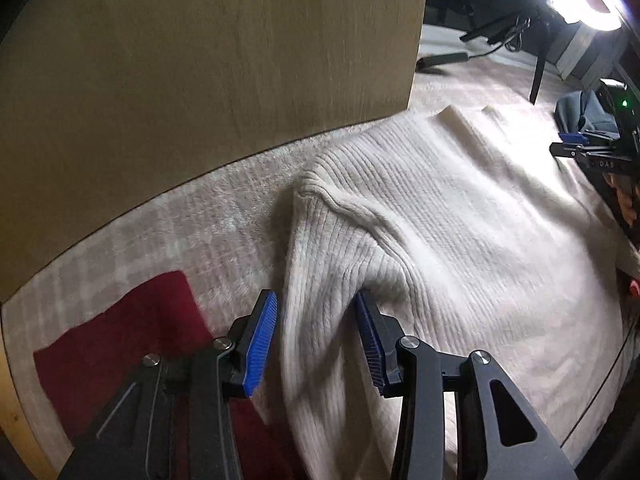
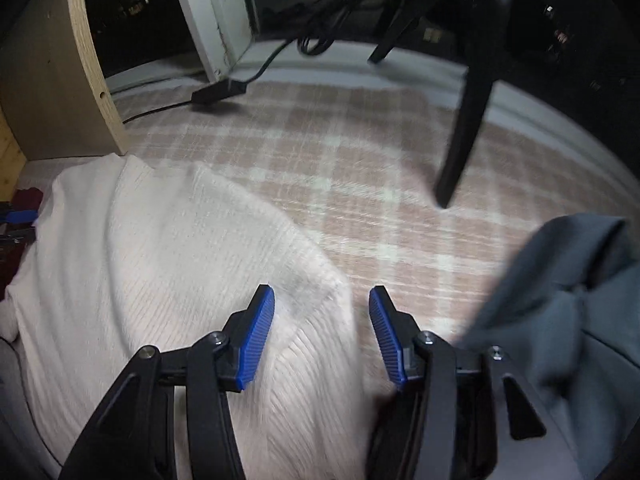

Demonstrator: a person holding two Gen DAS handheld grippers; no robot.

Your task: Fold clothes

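Cream ribbed sweater (image 1: 420, 208) lying on plaid rug (image 2: 360, 184), long axis running left to right between tools. Left tool (image 1: 316, 336) spreading around raised fold at left edge; right tool (image 2: 322, 332) spreading over right edge. Neither pinching.

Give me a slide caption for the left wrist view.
Left gripper open astride a fold of the cream ribbed sweater, dark red garment alongside.

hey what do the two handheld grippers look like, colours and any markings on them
Both match: matte black linkage arms with silver pivot screws and triangular cut-outs, ending in flat fingers faced with ribbed blue pads. That goes for the left gripper and the right gripper. Seen from the left wrist, the right one shows small white lettering and a green light.
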